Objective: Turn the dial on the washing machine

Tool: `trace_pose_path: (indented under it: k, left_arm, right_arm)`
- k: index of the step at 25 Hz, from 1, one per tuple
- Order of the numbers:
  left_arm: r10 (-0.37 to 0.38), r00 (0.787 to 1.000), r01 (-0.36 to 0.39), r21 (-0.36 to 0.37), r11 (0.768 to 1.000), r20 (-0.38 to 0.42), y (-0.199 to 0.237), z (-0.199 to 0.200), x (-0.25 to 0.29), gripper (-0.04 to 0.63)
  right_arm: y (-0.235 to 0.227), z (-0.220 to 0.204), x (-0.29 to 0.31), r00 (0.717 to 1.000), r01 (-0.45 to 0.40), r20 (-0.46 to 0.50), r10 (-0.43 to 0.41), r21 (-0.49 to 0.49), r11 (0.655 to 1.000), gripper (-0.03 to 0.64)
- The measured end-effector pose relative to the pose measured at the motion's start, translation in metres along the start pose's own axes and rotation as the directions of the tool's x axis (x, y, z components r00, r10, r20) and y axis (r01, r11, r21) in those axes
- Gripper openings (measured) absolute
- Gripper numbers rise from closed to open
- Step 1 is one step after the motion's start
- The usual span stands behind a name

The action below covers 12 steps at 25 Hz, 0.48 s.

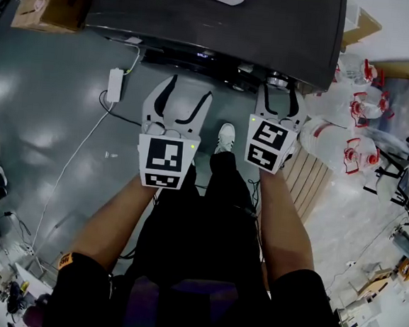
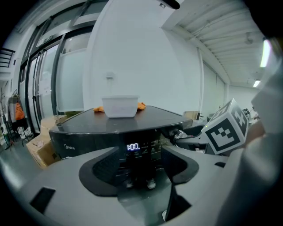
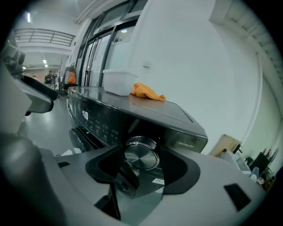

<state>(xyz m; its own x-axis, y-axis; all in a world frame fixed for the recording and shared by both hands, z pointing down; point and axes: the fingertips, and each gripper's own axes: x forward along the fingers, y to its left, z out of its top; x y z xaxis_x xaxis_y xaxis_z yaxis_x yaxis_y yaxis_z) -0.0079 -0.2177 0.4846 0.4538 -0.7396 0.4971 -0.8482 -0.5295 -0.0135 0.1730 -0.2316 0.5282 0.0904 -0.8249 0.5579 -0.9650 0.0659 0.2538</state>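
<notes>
The washer [image 2: 146, 118] is carrying a pale "Midea" logo [image 2: 66, 149] at the left end of its dark front panel. Near the middle of that panel a lit display [image 2: 132, 146] is reading "1:00". The small symbols beside it are too fine to read. At the right end, just right of the dial [image 3: 141, 154], a label [image 3: 188, 144] is showing print that begins "MH100"; the rest is too small to make out. The dial, a round brushed-metal knob, is sitting at the right end of the panel, under the washer's top.

The right gripper [image 1: 277, 89] is reaching onto the panel with its jaws standing wide, one on each side of the dial and closing against its rim. The left gripper [image 1: 190, 87] is hanging to the left, nearer the person and short of the panel. Its jaws are spread wide and holding nothing, with only the display showing through the gap.

On the far part of the top a white tub [image 2: 120, 107] is standing, with an orange cloth [image 3: 147, 92] lying just beside it.
</notes>
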Motion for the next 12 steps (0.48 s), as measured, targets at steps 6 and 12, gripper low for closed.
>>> trace_pose_path:
  k: [6,12]
  left_arm:
    - [-0.004,1.000,0.004,-0.016,1.000,0.000,0.002,-0.001,-0.002,0.288]
    - [-0.009,1.000,0.009,-0.020,1.000,0.004,0.001,0.001,-0.002,0.288]
  right_arm:
    - [-0.008,-0.004,0.001,0.998,-0.056,0.024,0.052,0.233,0.971,0.272]
    - [-0.013,-0.010,0.002,0.986,-0.167,0.080,0.147,0.516,0.840,0.273]
